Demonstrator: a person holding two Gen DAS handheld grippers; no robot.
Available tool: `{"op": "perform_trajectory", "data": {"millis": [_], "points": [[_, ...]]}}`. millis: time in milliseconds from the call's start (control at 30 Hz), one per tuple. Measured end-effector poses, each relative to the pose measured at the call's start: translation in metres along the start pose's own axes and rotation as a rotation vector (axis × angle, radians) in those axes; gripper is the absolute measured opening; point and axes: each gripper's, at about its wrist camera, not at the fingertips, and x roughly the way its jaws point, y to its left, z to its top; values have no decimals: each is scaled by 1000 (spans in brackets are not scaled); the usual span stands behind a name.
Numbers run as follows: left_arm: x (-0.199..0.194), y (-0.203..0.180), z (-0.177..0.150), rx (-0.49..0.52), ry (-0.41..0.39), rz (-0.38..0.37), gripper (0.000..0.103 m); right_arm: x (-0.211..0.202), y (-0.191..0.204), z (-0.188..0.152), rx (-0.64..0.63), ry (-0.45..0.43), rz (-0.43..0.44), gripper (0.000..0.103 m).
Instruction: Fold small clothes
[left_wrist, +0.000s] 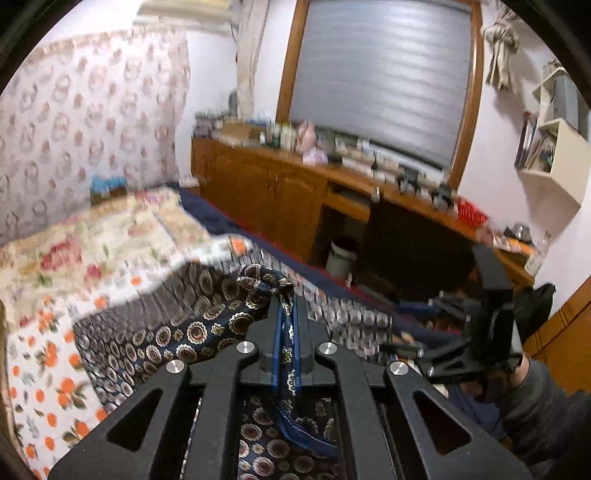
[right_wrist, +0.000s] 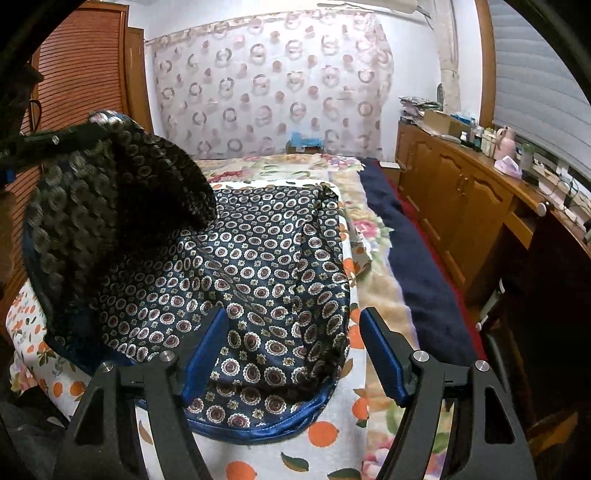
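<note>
Orange-print sheet (right_wrist: 325, 435) covers the bed where a navy satin garment (right_wrist: 258, 258) with ringed medallions lies spread, blue piping along its near hem. One corner is lifted at left, clamped in the left gripper (left_wrist: 288, 314), whose jaws pinch the piped edge. Right gripper (right_wrist: 291, 354) hovers over the near hem, jaws apart, gripping nothing. Floral blanket (right_wrist: 373, 291) and dark blue cover (right_wrist: 417, 280) flank the right; wooden cabinets (right_wrist: 461, 199) stand close alongside.
</note>
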Motion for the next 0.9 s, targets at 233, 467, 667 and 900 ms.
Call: {"op": "perform_trajectory", "data": {"millis": [233, 467, 667, 900], "points": [[-15, 20, -21, -36, 5, 56, 53, 5, -10, 7, 16, 7, 1, 75], [-32, 56, -45, -104, -6, 174, 71, 15, -1, 23, -2, -1, 27, 75], [-39, 76, -68, -143, 5, 242, 71, 33, 20, 48, -46, -5, 78, 75], [-46, 93, -79, -171, 7, 270, 71, 62, 41, 83, -90, -7, 117, 75]]}}
